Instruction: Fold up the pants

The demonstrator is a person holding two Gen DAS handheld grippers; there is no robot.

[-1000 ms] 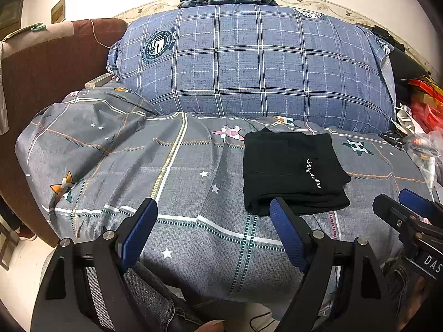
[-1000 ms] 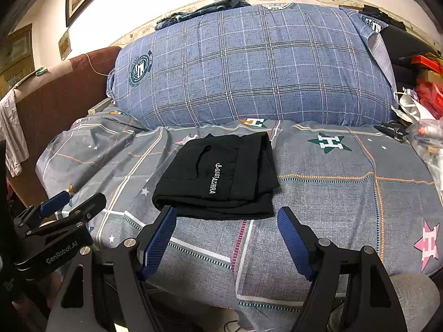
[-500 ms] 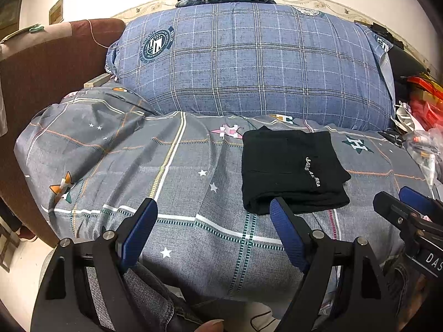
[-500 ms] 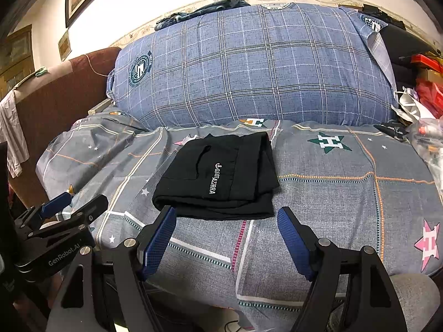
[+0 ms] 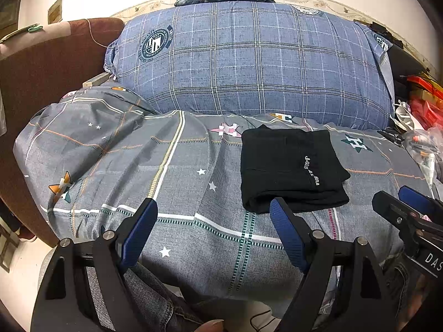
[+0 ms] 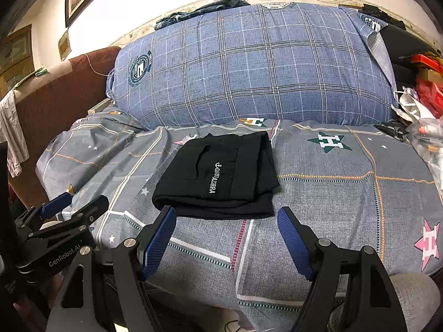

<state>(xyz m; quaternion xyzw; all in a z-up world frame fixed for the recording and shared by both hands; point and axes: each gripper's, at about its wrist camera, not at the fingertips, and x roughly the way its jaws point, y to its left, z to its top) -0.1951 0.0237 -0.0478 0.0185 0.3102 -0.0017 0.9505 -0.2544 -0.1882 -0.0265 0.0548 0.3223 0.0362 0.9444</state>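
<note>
The black pants (image 5: 290, 170) lie folded into a compact rectangle with white lettering on the grey patterned bedsheet (image 5: 171, 182); they also show in the right wrist view (image 6: 218, 177). My left gripper (image 5: 213, 215) is open and empty, hovering near the bed's front edge, left of the pants. My right gripper (image 6: 225, 227) is open and empty, just in front of the pants' near edge. Each gripper shows at the edge of the other's view.
A large blue plaid pillow (image 5: 249, 63) fills the back of the bed. A brown headboard (image 5: 41, 63) stands at the left. Red boxes and plastic clutter (image 5: 420, 127) lie at the right. The person's knees are below the bed's front edge.
Almost nothing has changed; the left view has shifted very slightly. Both grippers stay open and the pants lie still.
</note>
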